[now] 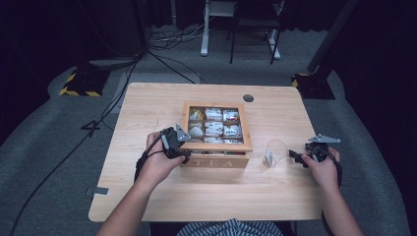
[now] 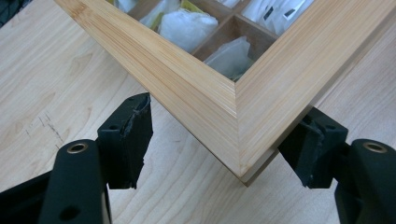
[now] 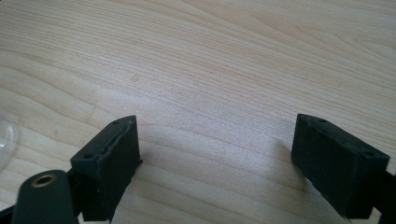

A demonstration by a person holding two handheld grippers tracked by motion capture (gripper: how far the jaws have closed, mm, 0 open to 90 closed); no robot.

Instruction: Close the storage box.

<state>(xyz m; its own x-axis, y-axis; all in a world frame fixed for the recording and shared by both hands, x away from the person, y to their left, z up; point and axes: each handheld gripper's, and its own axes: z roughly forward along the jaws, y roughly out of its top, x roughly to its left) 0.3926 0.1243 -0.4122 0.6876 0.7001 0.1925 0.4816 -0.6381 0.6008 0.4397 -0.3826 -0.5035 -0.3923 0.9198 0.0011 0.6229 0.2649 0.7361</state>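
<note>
The wooden tea box (image 1: 216, 147) sits in the middle of the table (image 1: 147, 196). The left gripper (image 2: 224, 140) pinches the box's near corner between its jaws. The box looks hard, stiff and a bit heavy, so the thick rim is a good place to hold. The right gripper (image 3: 215, 154) rests open over bare table, near a clear glass cup (image 1: 275, 152).

"TEA" in carved capitals on the front wall of the wooden box (image 1: 219, 162)
</note>
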